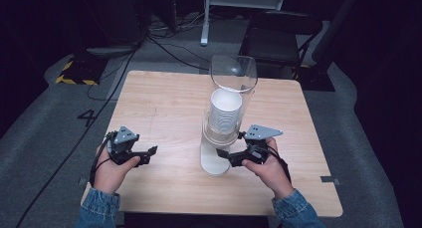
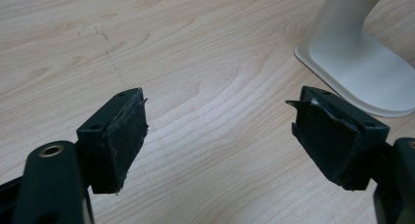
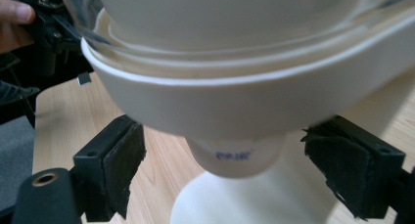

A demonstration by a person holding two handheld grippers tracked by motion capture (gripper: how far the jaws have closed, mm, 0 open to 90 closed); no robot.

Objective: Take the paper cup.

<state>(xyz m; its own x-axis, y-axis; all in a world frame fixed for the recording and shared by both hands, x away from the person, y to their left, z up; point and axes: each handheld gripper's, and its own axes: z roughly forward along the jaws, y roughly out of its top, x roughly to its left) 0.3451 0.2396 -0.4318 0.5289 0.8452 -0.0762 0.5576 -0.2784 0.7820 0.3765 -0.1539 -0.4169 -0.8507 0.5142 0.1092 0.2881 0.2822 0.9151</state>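
Cup dispenser (image 1: 222,133), white base and clear tube holding stacked cups (image 1: 225,111), mid-table (image 1: 164,103); right gripper (image 1: 230,156) jaws apart, either side of lowest cup (image 3: 236,158), untouched; left gripper (image 1: 144,156) jaws apart, empty, well left.

The dispenser (image 3: 254,101) looms blurred and cropped, perhaps hiding its lowest cup (image 3: 235,158).

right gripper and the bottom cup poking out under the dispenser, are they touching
Apart. In the right gripper view the right gripper stands open, and wood shows between each pad and the bottom cup.
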